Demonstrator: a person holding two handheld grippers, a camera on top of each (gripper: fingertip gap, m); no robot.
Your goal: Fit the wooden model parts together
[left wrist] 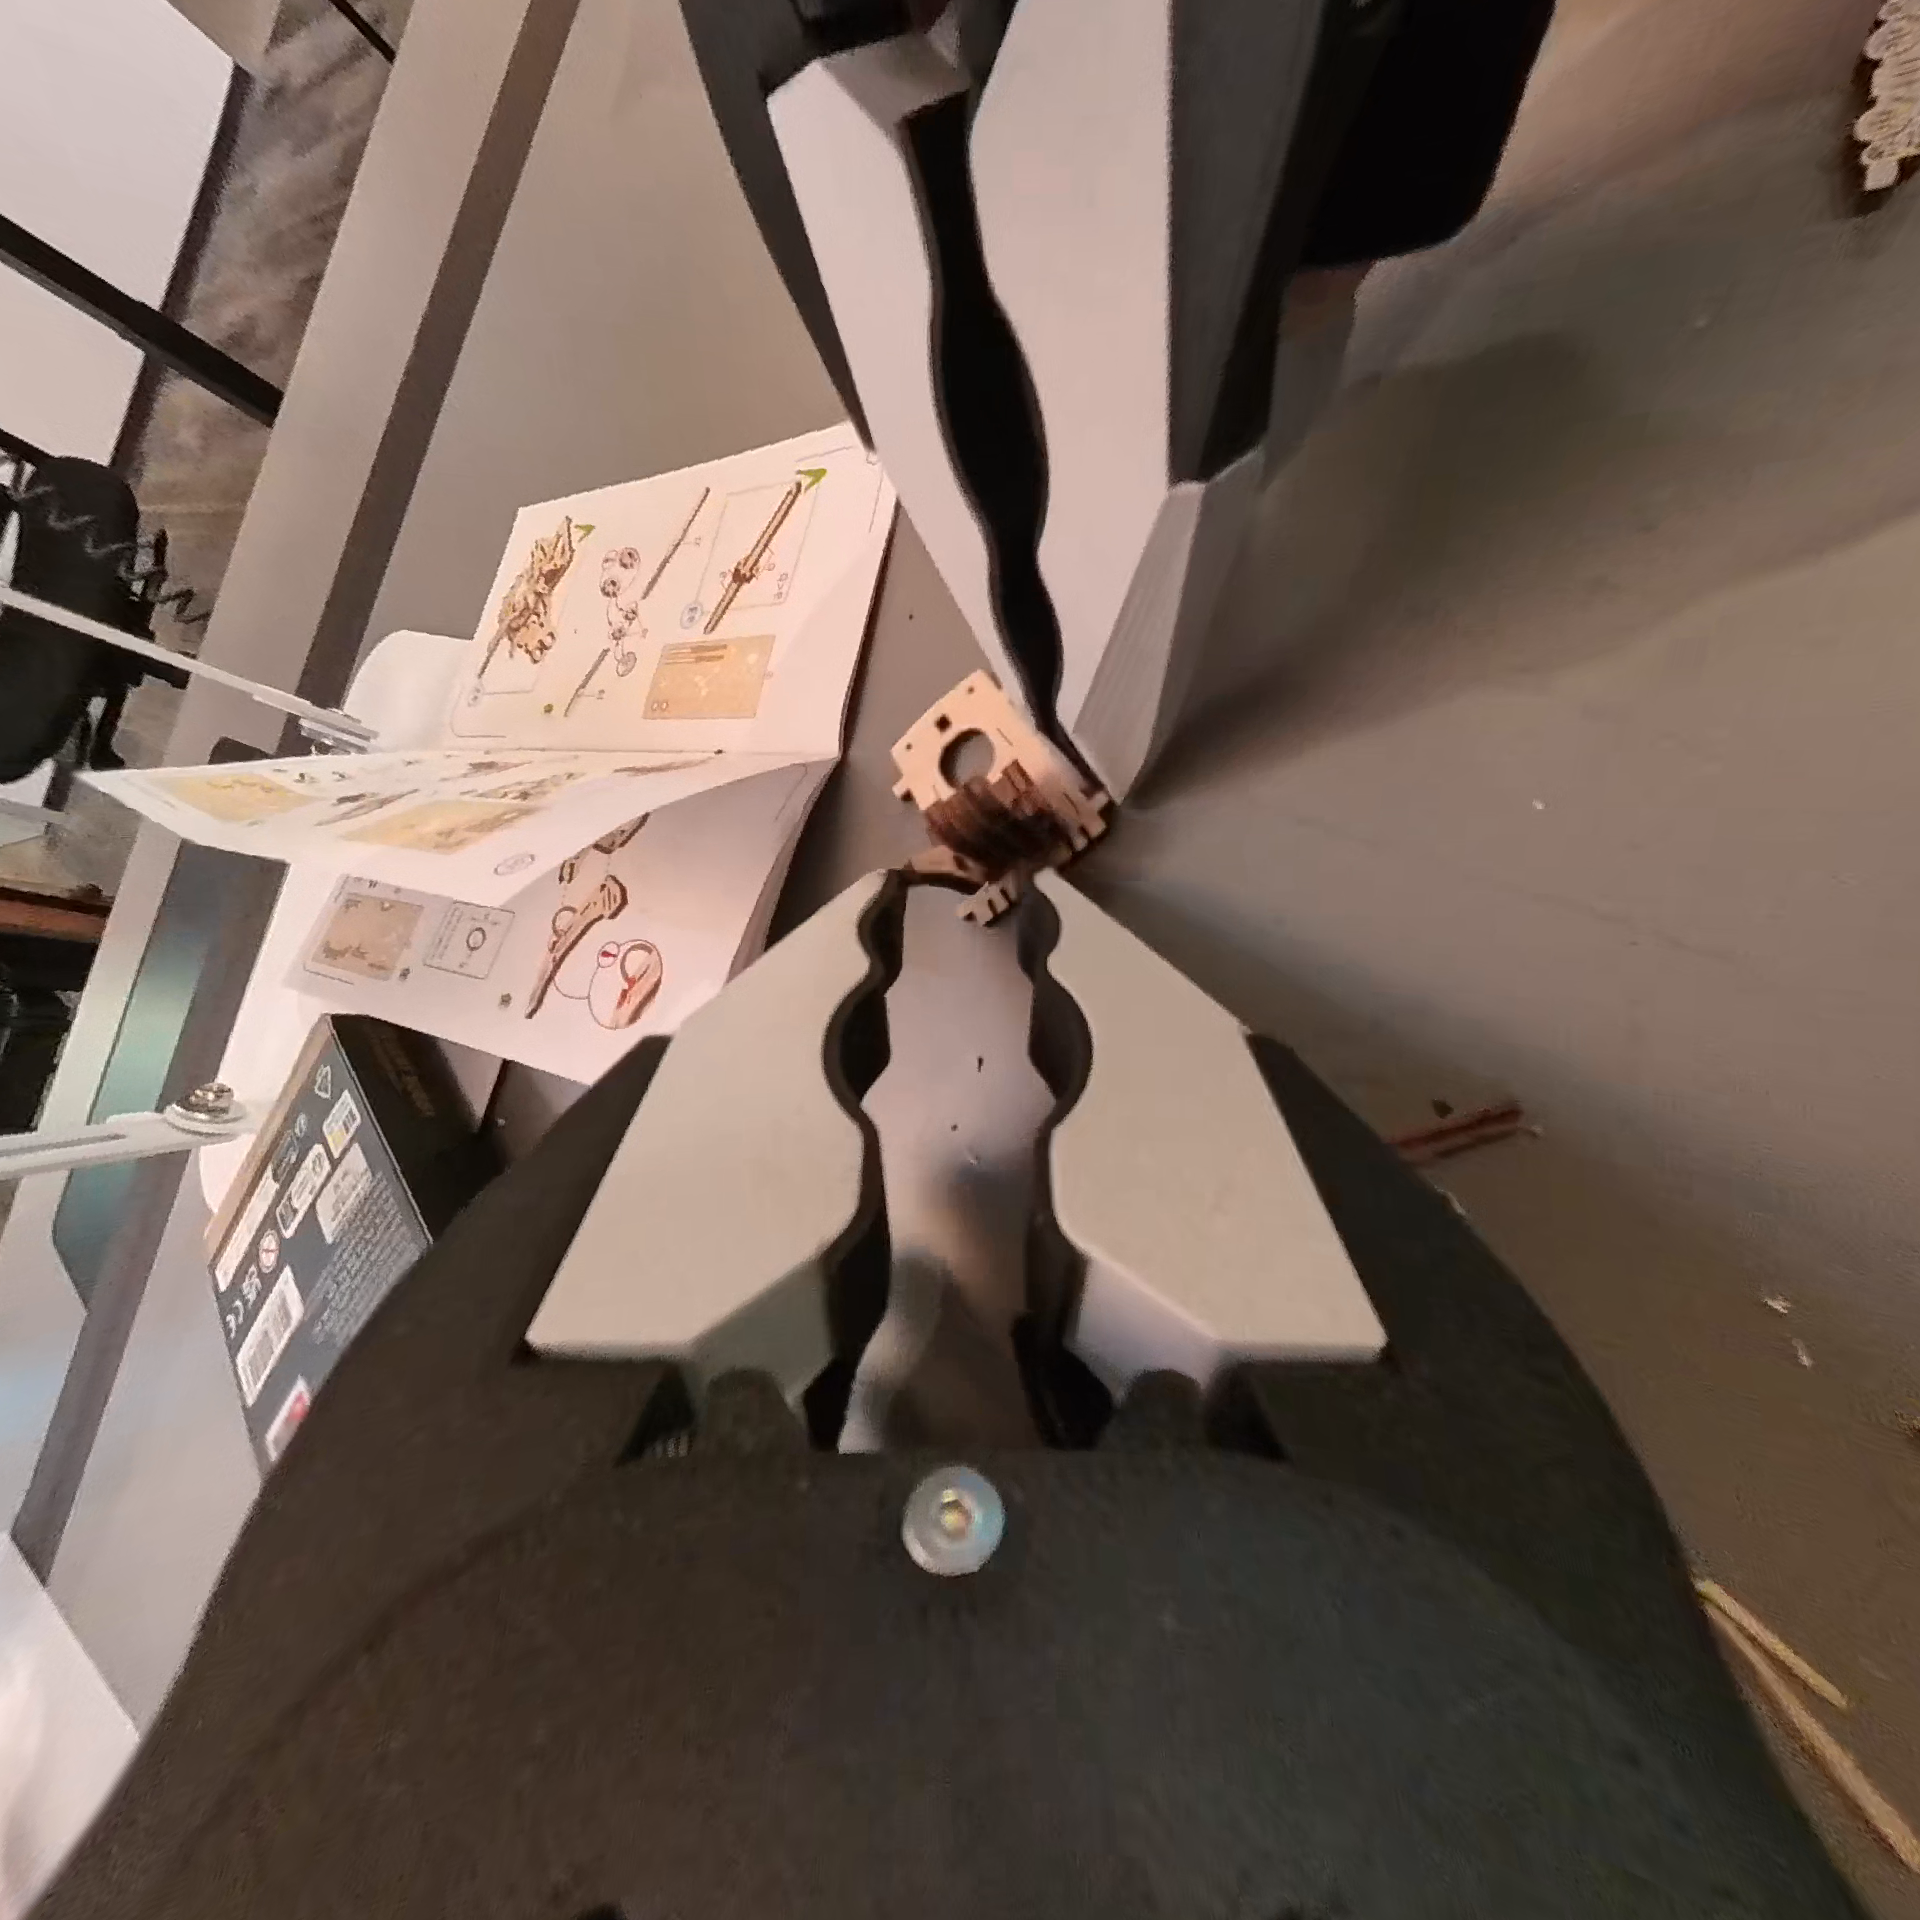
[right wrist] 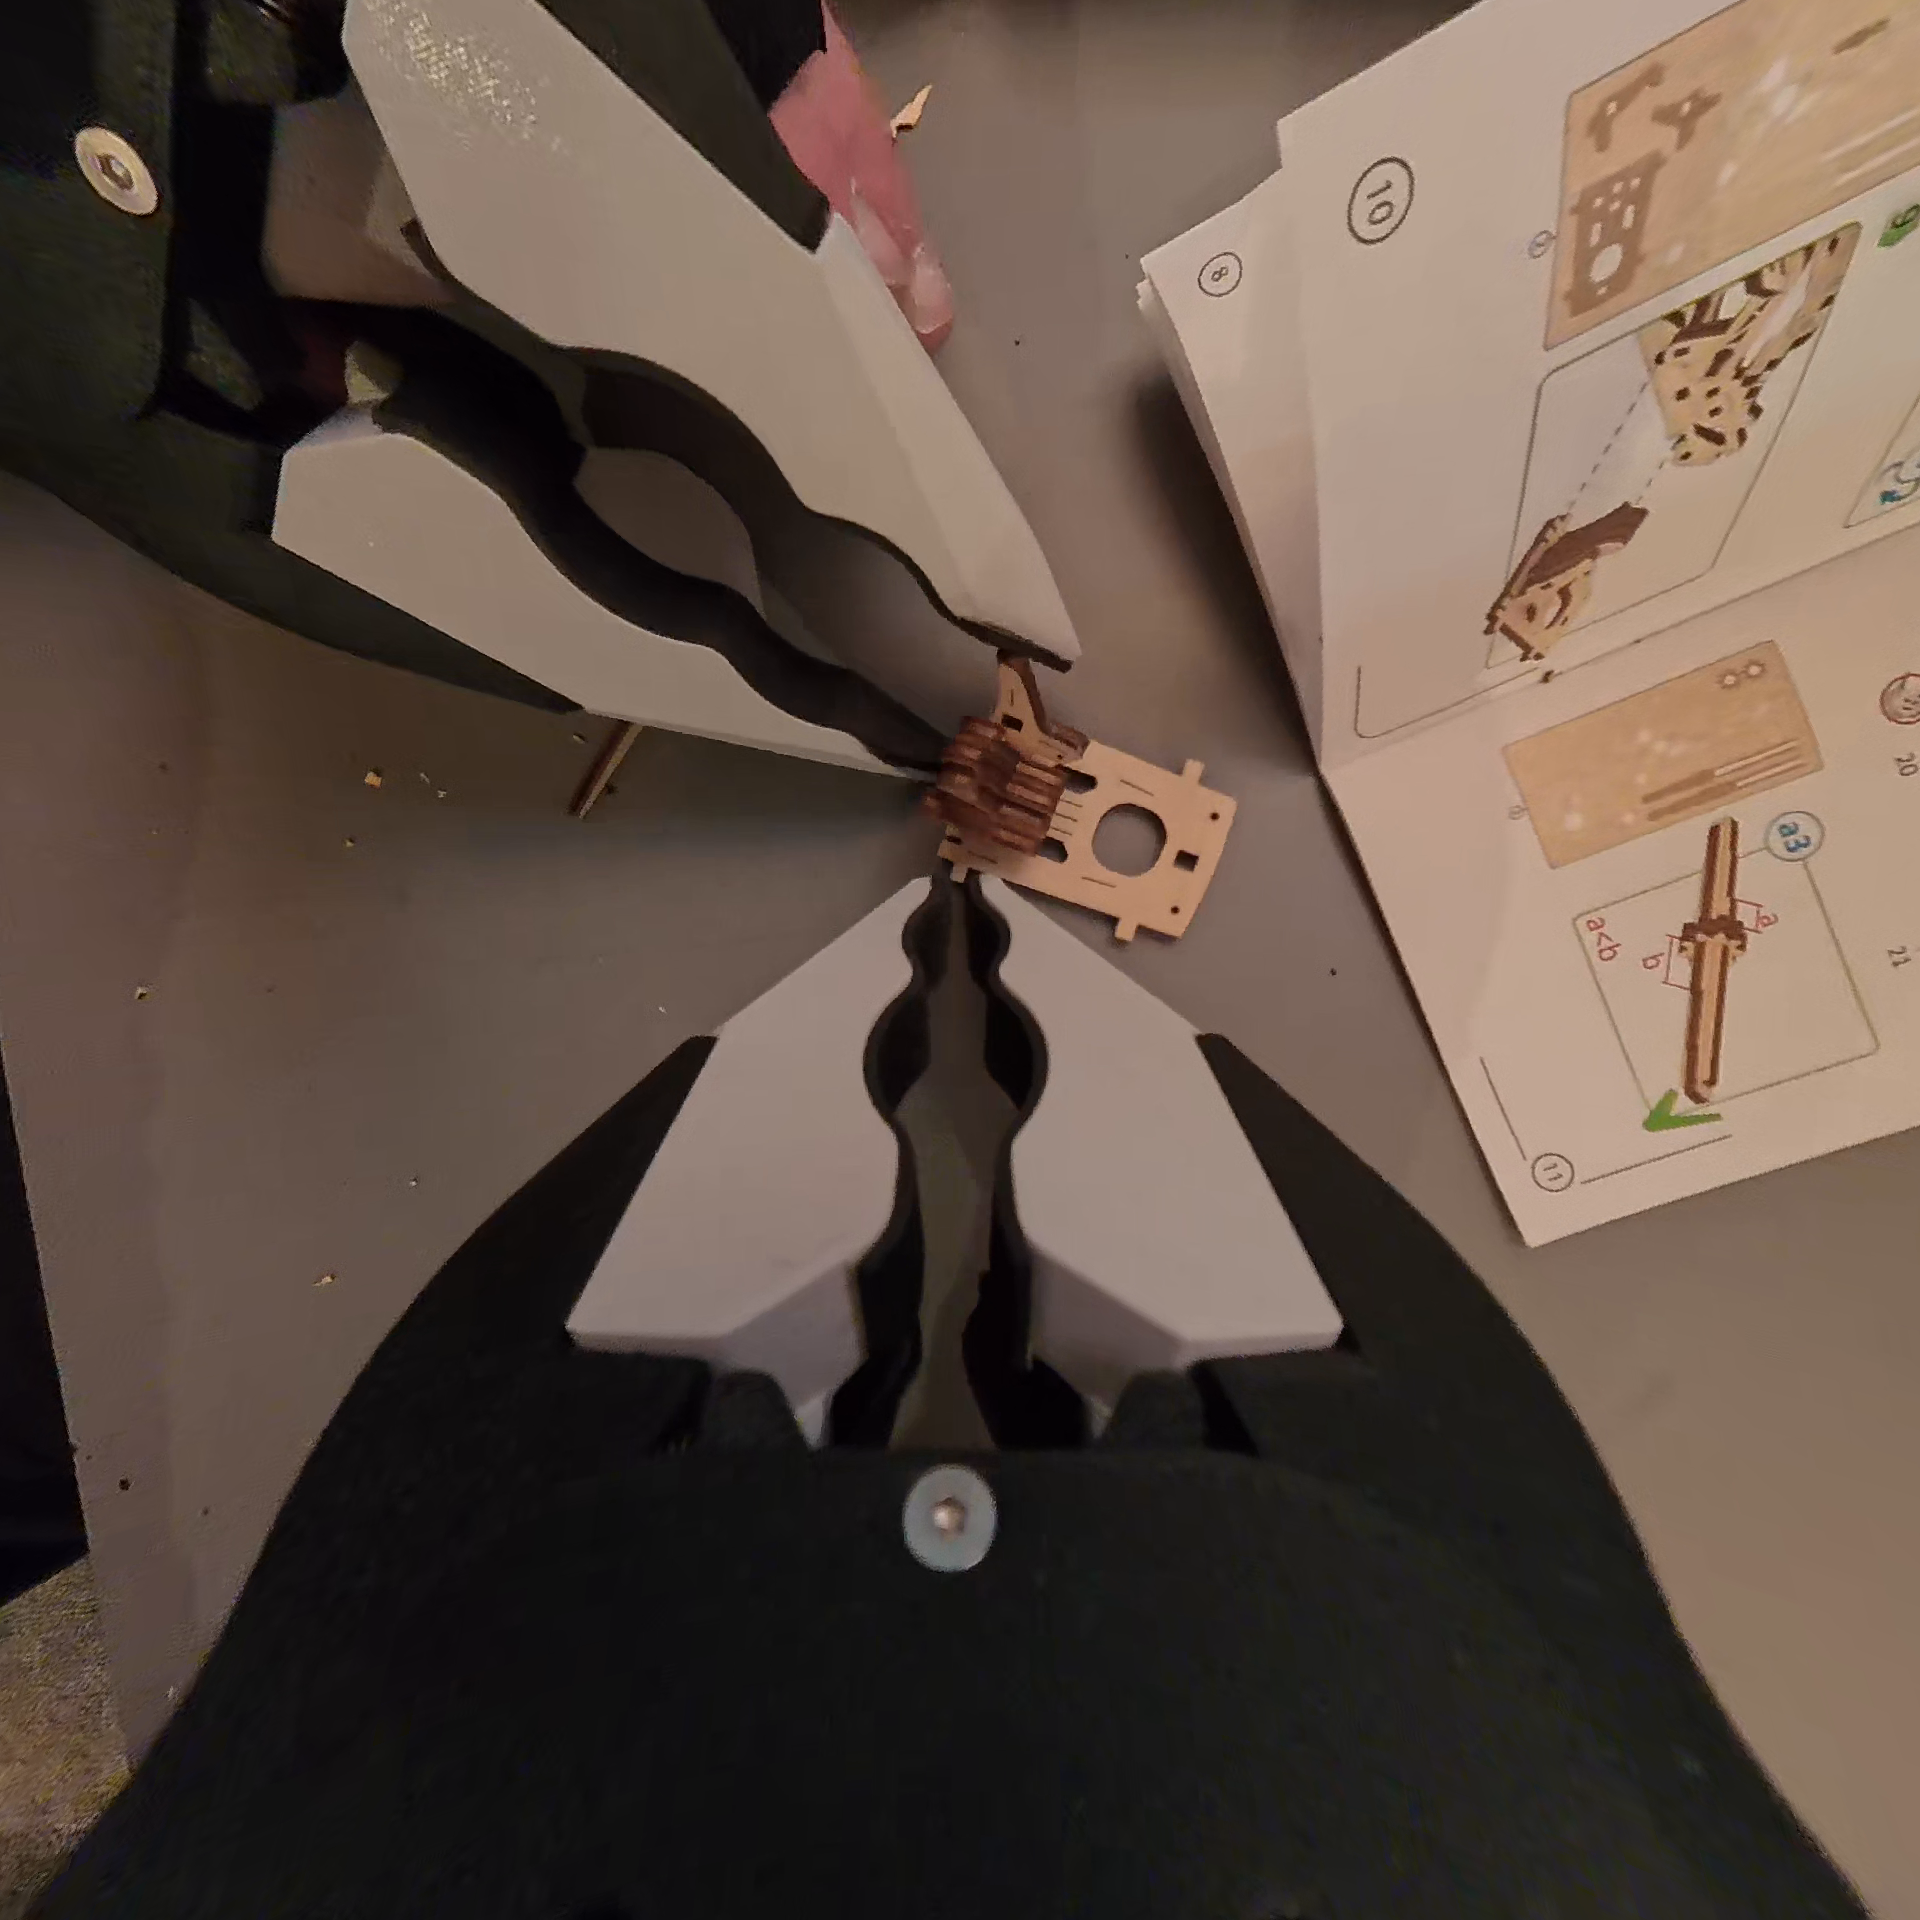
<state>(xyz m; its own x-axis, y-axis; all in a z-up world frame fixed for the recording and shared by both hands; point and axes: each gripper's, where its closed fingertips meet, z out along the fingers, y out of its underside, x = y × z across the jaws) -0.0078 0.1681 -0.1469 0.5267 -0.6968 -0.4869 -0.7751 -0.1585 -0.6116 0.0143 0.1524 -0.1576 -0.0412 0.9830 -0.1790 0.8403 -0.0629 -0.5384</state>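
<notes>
A small wooden assembly (right wrist: 1039, 805) is held between both grippers just above the grey table (right wrist: 364, 1039). It is a flat pale plate (right wrist: 1143, 842) with a round hole and small slots, carrying a stack of darker toothed pieces (right wrist: 997, 795). My right gripper (right wrist: 956, 883) is shut on the plate's near edge. My left gripper (right wrist: 992, 712) comes in from the upper left and is shut on a small wooden part (right wrist: 1023, 696) at the stack. In the left wrist view the assembly (left wrist: 987, 800) sits between my left gripper (left wrist: 961, 894) and the right gripper (left wrist: 1081, 784) above it.
An open instruction booklet (right wrist: 1558, 675) lies to the right, also seen in the left wrist view (left wrist: 623, 748). A dark box (left wrist: 312, 1226) stands beside it. Thin wooden sticks (left wrist: 1766, 1683), a reddish stick (left wrist: 1455, 1132) and wood crumbs lie on the table. A pink object (right wrist: 883, 197) lies behind the left gripper. Left tips and right tips are each some 8 cm from the reddish stick (left wrist: 1455, 1132). My right wrist view (right wrist: 592, 776) looks at it from another angle.
</notes>
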